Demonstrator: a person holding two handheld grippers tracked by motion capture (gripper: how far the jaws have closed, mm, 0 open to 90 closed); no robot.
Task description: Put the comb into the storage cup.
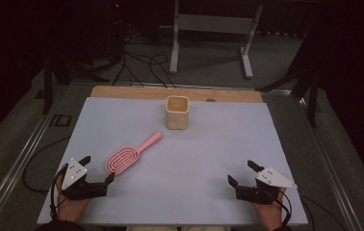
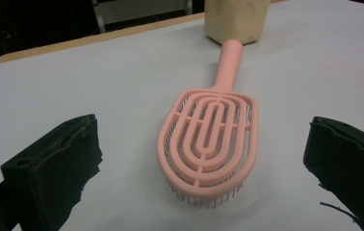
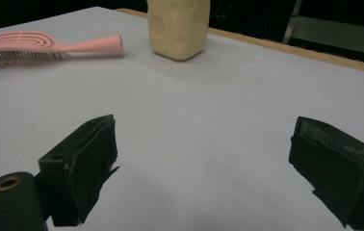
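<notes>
A pink hairbrush [image 1: 129, 155] lies bristles down on the white tabletop [image 1: 194, 159], its handle angled toward a cream square cup [image 1: 176, 112] farther back. My left gripper [image 1: 97, 168] is open at the near left, just short of the brush head [image 2: 209, 144], which lies ahead between its wide-spread jaws. My right gripper [image 1: 243, 173] is open at the near right, with only bare table between its jaws. From there the brush [image 3: 40, 48] and the cup [image 3: 177, 26] are off to the far left.
The table's wooden back edge [image 1: 122, 92] lies behind the cup. Beyond it, on the dark floor, are cables [image 1: 141, 67] and a white metal stand [image 1: 214, 29]. Metal rails [image 1: 21, 159] run along both sides of the table.
</notes>
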